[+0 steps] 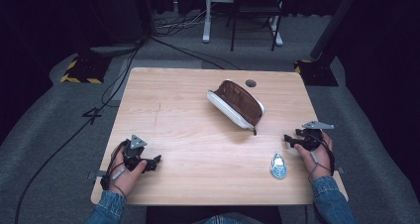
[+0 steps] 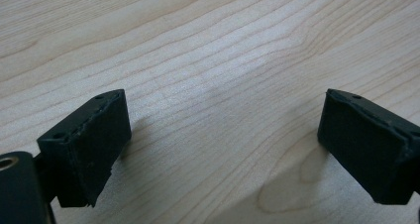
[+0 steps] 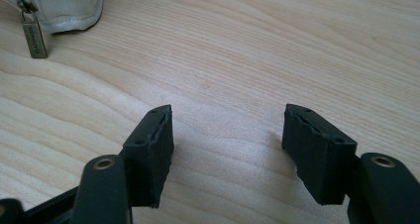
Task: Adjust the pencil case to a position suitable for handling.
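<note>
At table edges I rest left gripper and right gripper, jaws wide, empty; next likely reach open pouch or small blue-white packet.

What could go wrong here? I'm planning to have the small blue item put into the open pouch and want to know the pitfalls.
1. The small blue item lies flat on the table near its front edge; the right tongs, open, might push it off rather than lift it.
2. The pouch lies on its side, soft and unsupported, so it may slide when something is pushed in unless the left tongs, also open, steady it.
</note>
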Demonstrator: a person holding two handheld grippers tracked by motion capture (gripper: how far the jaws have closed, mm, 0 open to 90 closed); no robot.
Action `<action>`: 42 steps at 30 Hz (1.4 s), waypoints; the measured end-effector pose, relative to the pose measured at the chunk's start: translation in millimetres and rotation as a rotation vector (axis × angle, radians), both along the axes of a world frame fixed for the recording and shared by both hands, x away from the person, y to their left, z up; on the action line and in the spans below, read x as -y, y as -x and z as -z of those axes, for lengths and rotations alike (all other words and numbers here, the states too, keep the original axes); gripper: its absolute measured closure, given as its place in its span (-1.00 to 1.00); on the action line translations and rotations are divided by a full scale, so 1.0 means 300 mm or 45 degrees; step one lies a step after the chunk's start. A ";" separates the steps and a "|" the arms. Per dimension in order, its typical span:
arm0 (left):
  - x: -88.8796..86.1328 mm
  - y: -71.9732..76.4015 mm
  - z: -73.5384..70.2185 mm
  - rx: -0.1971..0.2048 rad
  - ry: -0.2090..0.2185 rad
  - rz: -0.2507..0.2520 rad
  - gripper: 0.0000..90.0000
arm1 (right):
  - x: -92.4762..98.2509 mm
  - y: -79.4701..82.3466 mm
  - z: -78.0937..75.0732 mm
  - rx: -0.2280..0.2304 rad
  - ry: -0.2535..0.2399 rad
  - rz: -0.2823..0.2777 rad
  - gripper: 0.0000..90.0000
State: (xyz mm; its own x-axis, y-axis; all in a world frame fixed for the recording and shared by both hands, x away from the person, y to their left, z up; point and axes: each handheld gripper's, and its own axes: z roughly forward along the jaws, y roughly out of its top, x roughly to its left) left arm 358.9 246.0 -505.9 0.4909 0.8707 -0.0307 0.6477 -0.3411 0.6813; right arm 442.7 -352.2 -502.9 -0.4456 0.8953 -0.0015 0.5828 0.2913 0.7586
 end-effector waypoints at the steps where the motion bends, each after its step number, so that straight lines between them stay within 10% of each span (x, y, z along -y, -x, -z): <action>1: 0.000 0.000 0.000 0.000 -0.001 0.001 -0.86 | 0.000 0.000 0.000 0.001 0.001 -0.002 -0.17; 16: 0.002 0.000 0.000 0.000 -0.001 -0.002 -0.86 | -0.014 -0.009 -0.021 -0.035 0.009 0.015 0.01; 42: 0.001 -0.001 0.000 -0.001 -0.003 0.000 -0.86 | -0.217 -0.137 -0.245 -0.017 -0.099 -0.150 -0.08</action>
State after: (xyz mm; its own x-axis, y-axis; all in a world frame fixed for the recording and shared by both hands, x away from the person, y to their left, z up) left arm 359.1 245.6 -505.8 0.4909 0.8707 -0.0293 0.6483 -0.3426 0.6799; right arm 483.8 -287.0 -429.5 -0.5470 0.8340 0.0724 0.5586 0.2992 0.7736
